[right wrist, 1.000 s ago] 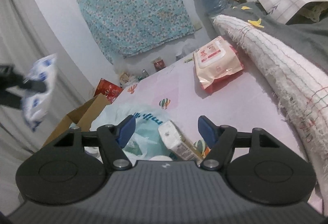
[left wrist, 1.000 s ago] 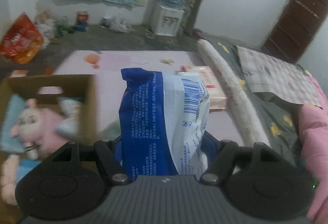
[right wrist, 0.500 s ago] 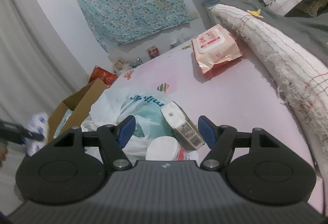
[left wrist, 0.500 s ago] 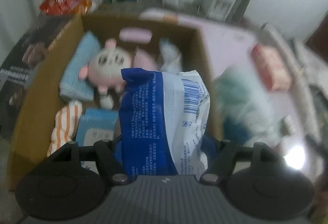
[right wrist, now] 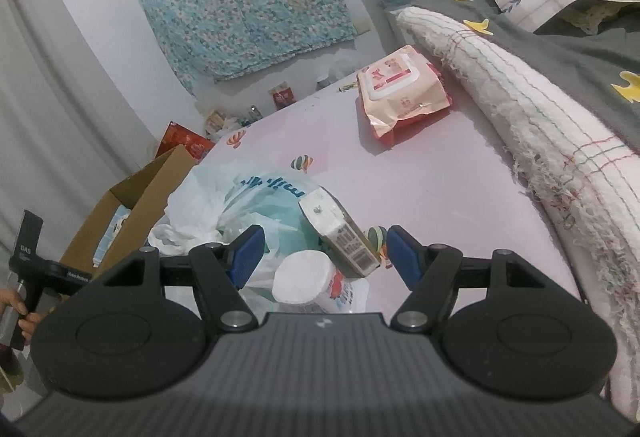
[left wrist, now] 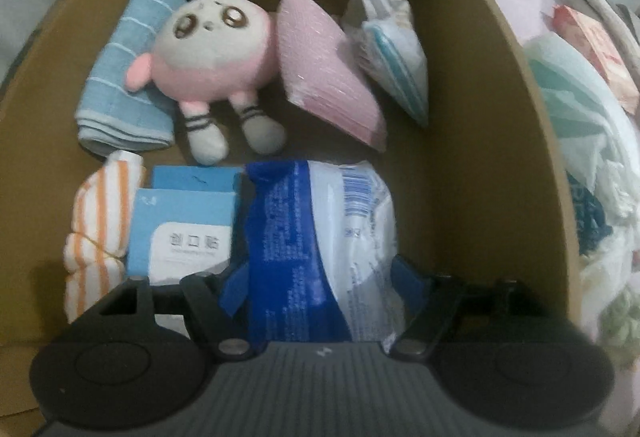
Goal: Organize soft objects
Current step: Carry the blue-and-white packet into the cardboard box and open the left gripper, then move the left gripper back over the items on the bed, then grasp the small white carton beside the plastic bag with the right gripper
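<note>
Seen from the left wrist, a blue and white soft packet [left wrist: 320, 237] lies low inside the cardboard box [left wrist: 500, 117], between the fingers of my left gripper [left wrist: 320, 281]. Its jaws are opening and the pads look just clear of the packet. Inside the box are a pink plush toy [left wrist: 212, 49], a blue towel [left wrist: 124, 77], a pink pack [left wrist: 324, 77], a tissue pack [left wrist: 392, 57], an orange striped cloth [left wrist: 100, 221] and a blue carton [left wrist: 180, 233]. My right gripper [right wrist: 324, 257] hangs open over a white plastic bag [right wrist: 240, 193], holding nothing.
On the pink sheet lie a small carton [right wrist: 340, 233], a white roll [right wrist: 304, 277] and a wet-wipes pack [right wrist: 400, 89]. A rolled blanket [right wrist: 520, 117] borders the right side. The cardboard box [right wrist: 132, 205] stands left of the bag, a hand [right wrist: 24, 317] beside it.
My left gripper swung from above the bed down into the box with the packet, and its jaws have widened. The packet has slipped lower between them. The right gripper tilted slightly down.
</note>
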### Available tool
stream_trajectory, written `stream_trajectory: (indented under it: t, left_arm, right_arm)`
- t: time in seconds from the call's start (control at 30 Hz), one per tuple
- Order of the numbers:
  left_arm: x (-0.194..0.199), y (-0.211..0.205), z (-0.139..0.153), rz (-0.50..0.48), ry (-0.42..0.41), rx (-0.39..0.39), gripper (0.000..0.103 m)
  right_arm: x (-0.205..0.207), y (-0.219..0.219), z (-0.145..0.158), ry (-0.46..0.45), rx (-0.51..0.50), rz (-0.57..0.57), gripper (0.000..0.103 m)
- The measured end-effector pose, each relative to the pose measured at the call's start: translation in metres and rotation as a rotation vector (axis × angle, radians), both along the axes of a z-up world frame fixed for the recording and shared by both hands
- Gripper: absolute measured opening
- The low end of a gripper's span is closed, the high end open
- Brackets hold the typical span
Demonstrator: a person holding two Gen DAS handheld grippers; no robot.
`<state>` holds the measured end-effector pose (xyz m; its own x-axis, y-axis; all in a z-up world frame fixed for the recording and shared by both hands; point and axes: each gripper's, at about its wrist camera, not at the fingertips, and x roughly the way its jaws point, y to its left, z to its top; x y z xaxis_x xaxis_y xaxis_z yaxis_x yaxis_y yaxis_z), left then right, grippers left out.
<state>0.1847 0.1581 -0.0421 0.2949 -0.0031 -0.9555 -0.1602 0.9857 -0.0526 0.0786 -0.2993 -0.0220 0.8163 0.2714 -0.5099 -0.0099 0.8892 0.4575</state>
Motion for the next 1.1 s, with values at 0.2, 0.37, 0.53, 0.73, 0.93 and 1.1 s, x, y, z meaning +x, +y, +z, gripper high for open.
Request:
stream_trajectory:
  t: [0.2, 0.37, 0.53, 0.73, 0.93, 1.1]
  left_arm:
    - [-0.021, 0.008, 0.036, 0.051, -0.119, -0.001, 0.090]
    - [-0.067, 0.000, 0.091, 0.066, -0.359, -0.006, 0.090]
    - [-0.133, -0.037, 0.131, -0.046, -0.561, -0.085, 0.095]
    - [-0.180, -0.113, 0.125, -0.239, -0.641, -0.159, 0.099]
    - [-0.186, -0.198, 0.072, -0.446, -0.595, -0.049, 0.099]
    - [-0.177, -0.223, 0.041, -0.487, -0.564, -0.054, 0.097]
  right_arm:
    - [-0.001, 0.004, 0.002, 0.008, -0.020, 0.009, 0.068]
    - [0.002, 0.011, 0.011, -0.001, -0.050, 0.026, 0.068]
    - [0.012, 0.017, 0.016, 0.006, -0.086, 0.037, 0.068]
    - [0.019, 0.023, 0.015, 0.016, -0.103, 0.044, 0.068]
    - [0.027, 0.024, 0.016, 0.038, -0.127, 0.048, 0.068]
    - [0.041, 0.022, 0.019, 0.057, -0.158, 0.077, 0.069]
